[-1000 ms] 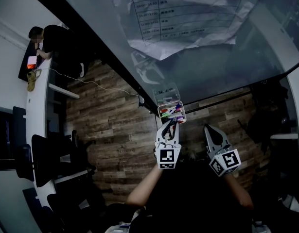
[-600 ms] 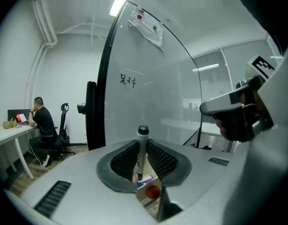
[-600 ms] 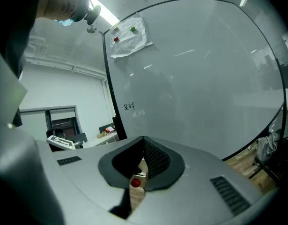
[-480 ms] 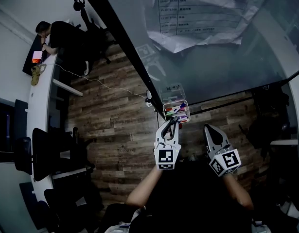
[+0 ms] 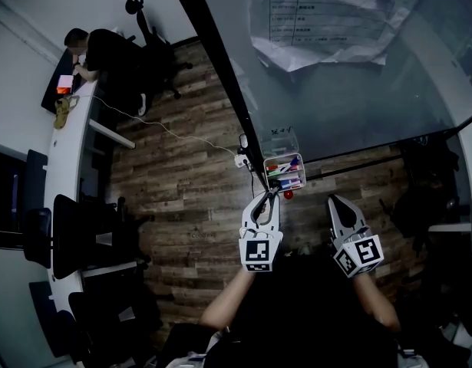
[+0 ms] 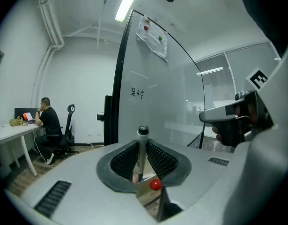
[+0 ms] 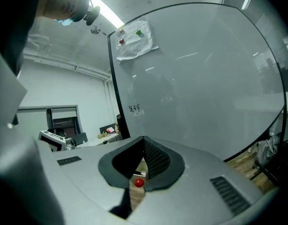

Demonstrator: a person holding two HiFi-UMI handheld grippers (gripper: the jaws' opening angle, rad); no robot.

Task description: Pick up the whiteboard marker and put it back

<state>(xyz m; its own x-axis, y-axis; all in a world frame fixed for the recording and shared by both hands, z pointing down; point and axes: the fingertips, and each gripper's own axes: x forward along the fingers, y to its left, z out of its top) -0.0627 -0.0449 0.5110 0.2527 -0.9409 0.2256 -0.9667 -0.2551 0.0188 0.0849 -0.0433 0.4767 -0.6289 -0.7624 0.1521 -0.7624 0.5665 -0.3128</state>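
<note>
The whiteboard (image 5: pixel 358 90) stands over a wood floor (image 5: pixel 182 198), with papers (image 5: pixel 335 21) stuck high on it and a clear tray (image 5: pixel 267 165) of coloured pens at its lower edge. The left hand-held gripper (image 5: pixel 264 202) is near the tray but apart from it. The right hand-held gripper (image 5: pixel 336 203) is beside it, jaws together and empty. The left one is clenched on the marker (image 6: pixel 142 146), upright between its pads. A small red ball (image 5: pixel 288 195) shows just below the tray.
</note>
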